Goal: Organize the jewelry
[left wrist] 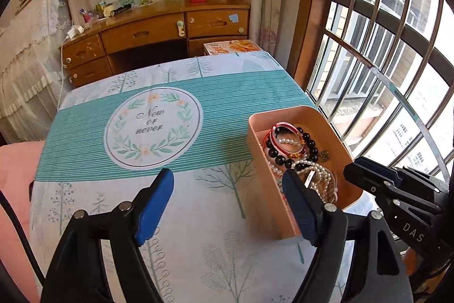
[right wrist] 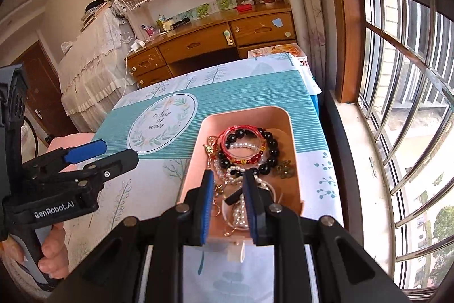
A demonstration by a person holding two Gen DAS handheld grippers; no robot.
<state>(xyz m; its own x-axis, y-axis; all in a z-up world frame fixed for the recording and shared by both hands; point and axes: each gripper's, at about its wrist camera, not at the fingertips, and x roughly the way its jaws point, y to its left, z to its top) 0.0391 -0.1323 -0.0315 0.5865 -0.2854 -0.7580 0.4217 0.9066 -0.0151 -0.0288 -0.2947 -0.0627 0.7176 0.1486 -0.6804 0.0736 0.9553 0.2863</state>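
Two grippers work beside one pink tray [right wrist: 293, 161] that sits on the tabletop [left wrist: 198, 217] near the window side, and the jewelry is all in it: a black bead bracelet [right wrist: 269, 145], a red cord bracelet [right wrist: 241, 132], pearl strands [right wrist: 244, 145] and some small gold pieces piled at the near end. Your left gripper [left wrist: 228, 183] hangs over the cloth just left of the tray with its fingers spread wide and nothing between them; its right finger [left wrist: 298, 203] overlaps the tray's near left wall in view. Your right gripper [right wrist: 227, 181] sits above the tray's near end, fingers set narrowly apart. A dark strip lies across the gap there, but I cannot tell whether the pads are pinching it or merely hovering over the pile.

Judging by the bare cloth, gathering looks nearly done, and you appear to be at the stage of settling pieces inside the tray. Next, confirm what your right fingers hold, then lift slowly so tangled strands do not drag out.
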